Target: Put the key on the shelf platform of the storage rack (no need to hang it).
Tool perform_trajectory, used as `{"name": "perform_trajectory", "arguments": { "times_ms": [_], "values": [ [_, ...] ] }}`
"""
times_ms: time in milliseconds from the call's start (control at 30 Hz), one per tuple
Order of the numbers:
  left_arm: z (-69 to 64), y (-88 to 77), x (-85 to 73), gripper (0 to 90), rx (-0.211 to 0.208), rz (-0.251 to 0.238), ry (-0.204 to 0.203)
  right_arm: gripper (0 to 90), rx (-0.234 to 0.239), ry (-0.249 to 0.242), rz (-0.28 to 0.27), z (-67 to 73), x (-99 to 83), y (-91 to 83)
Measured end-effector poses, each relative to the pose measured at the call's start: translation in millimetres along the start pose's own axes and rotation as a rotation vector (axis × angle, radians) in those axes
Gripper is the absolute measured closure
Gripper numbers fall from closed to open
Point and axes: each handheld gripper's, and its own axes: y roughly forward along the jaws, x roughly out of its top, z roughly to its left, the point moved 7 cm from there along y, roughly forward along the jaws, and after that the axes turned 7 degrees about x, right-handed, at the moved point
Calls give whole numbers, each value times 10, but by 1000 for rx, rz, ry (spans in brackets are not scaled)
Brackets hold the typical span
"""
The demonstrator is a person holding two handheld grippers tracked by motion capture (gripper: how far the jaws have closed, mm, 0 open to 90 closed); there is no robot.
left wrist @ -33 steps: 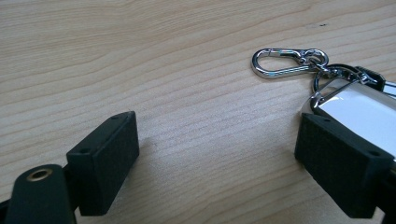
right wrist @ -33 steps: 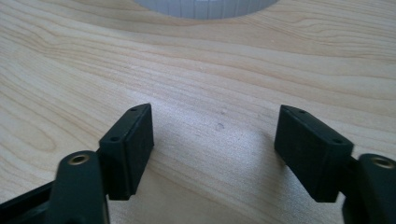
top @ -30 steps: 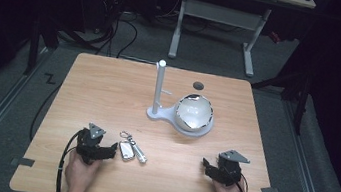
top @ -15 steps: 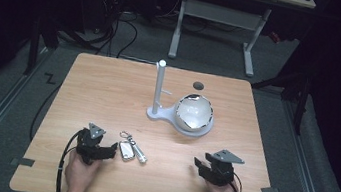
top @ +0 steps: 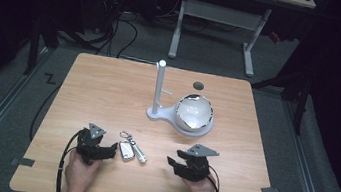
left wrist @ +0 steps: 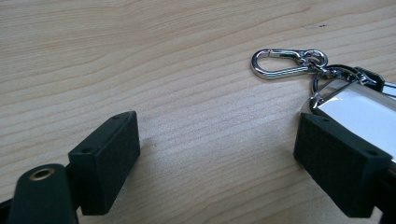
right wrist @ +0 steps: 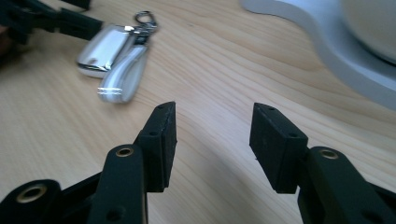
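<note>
Approach step: key bunch (top: pixel 130 148) lies near edge of worktop (top: pixel 109 87), just right of parked left gripper (top: pixel 111 149), fingers open and empty; right gripper (top: pixel 172 164), fingers just narrowing on nothing, heads left toward it; next, likely straddle a fob and close.

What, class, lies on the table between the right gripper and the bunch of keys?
Nothing visible: bare wood separates the right gripper from the keys. Its fingers are open with nothing between them, having just been closing.
</note>
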Motion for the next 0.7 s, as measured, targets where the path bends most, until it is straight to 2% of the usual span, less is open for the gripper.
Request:
{"name": "perform_trajectory", "arguments": {
  "times_ms": [100,133,167,300,400,467,533,600,700],
  "values": [
    [0,0,0,149,0,0,0,518,51,-21,14,129,61,133],
    [0,0,0,148,0,0,0,518,51,-21,14,129,61,133],
    [0,0,0,149,0,0,-1,521,75,-27,19,190,101,192],
    [0,-1,0,149,-1,0,0,523,113,-37,29,303,163,282],
    [0,-1,0,150,-1,0,0,523,119,-74,40,390,211,348],
    [0,-1,-1,150,-1,0,1,523,122,-79,44,414,230,368],
    [0,-1,0,150,-1,0,0,523,126,-101,57,465,277,453],
    [0,-1,0,151,-1,0,0,522,140,-94,75,489,284,525],
    [0,-2,-1,151,-2,1,1,523,133,-101,102,502,290,618]
  ]
}}
